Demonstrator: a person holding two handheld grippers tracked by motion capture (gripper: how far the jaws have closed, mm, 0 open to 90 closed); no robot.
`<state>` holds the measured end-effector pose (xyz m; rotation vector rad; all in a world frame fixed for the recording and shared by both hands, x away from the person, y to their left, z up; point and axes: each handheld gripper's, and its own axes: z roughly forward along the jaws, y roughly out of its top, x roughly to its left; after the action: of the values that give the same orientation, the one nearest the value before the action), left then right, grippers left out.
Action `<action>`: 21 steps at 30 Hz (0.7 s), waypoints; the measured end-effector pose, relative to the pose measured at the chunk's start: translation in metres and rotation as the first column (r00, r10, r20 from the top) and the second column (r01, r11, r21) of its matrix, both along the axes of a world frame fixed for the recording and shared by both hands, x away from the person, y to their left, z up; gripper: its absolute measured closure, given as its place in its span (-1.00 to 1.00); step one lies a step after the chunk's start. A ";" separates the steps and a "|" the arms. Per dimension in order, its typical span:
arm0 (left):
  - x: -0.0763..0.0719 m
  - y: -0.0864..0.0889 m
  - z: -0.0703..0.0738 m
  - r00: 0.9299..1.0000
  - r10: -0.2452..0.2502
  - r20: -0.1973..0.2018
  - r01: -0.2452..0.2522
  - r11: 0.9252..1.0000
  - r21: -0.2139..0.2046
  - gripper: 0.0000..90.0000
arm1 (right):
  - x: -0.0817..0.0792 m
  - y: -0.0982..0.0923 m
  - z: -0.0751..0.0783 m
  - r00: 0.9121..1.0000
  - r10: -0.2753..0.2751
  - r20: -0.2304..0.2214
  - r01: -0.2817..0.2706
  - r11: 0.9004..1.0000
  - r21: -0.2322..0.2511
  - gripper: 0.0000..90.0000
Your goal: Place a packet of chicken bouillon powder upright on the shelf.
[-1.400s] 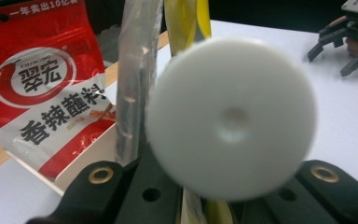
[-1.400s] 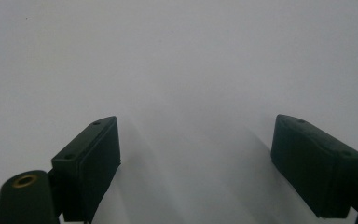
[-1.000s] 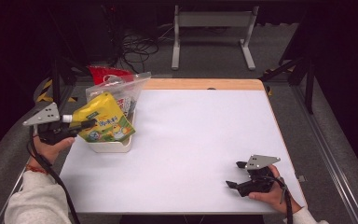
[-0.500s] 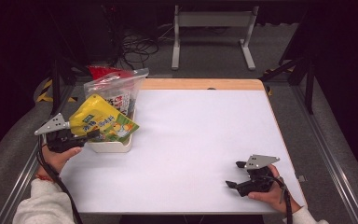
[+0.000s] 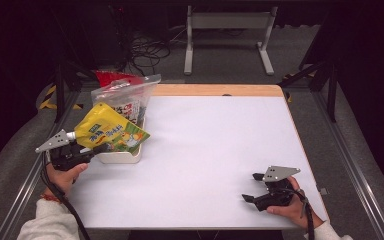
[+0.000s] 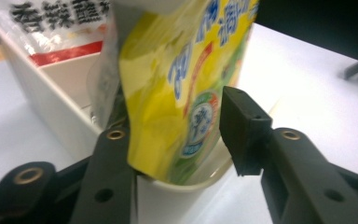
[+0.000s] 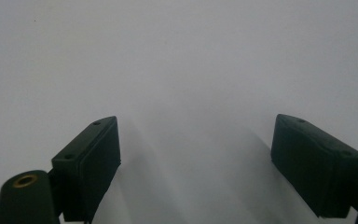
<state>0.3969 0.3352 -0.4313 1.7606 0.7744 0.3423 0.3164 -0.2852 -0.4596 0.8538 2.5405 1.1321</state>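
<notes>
Near the tabletop's left edge, the left gripper [image 5: 96, 148] clamps a tilted yellow pouch [image 5: 111, 131] over the white bin [image 5: 122, 157]. Near the front right corner, the right gripper [image 5: 253, 187] rests on the table [image 5: 220, 145], jaws spread, holding nothing.

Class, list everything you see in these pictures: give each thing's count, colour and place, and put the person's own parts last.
Table: one, white top with a wooden far edge, centre.
Bin: one, white, table's left edge.
Yellow pouch: one, yellow with green print, tilted over the bin, between the left tool's jaws.
Clear bag: one, clear with black print, standing in the bin.
Red bag: one, red, behind the clear bag.
Stand: one, grey, on the floor beyond the table.
Left tool: one, black, at the bin.
Right tool: one, black, open, near right of the table.
</notes>
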 end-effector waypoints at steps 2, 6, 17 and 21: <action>0.001 -0.003 -0.001 1.000 -0.001 0.000 0.001 1.000 -0.022 0.14 | 0.000 0.000 0.000 1.000 0.002 0.000 -0.002 1.000 -0.002 -0.65; 0.001 -0.005 0.000 0.999 0.039 0.012 -0.039 0.999 0.003 0.30 | 0.000 0.000 0.000 1.000 0.004 -0.001 -0.004 1.000 -0.003 -0.65; -0.008 -0.005 0.037 0.987 0.000 0.159 -0.013 0.996 0.083 0.96 | 0.001 -0.001 0.000 1.000 0.005 -0.008 -0.005 1.000 0.009 -0.65; -0.010 -0.004 0.051 0.986 -0.004 0.168 -0.017 0.992 0.124 0.98 | 0.001 -0.001 0.000 1.000 0.004 -0.010 -0.004 1.000 0.010 -0.65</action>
<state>0.3864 0.3313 -0.3807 1.8190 0.6499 0.5470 0.3177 -0.2858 -0.4597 0.8588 2.5476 1.1459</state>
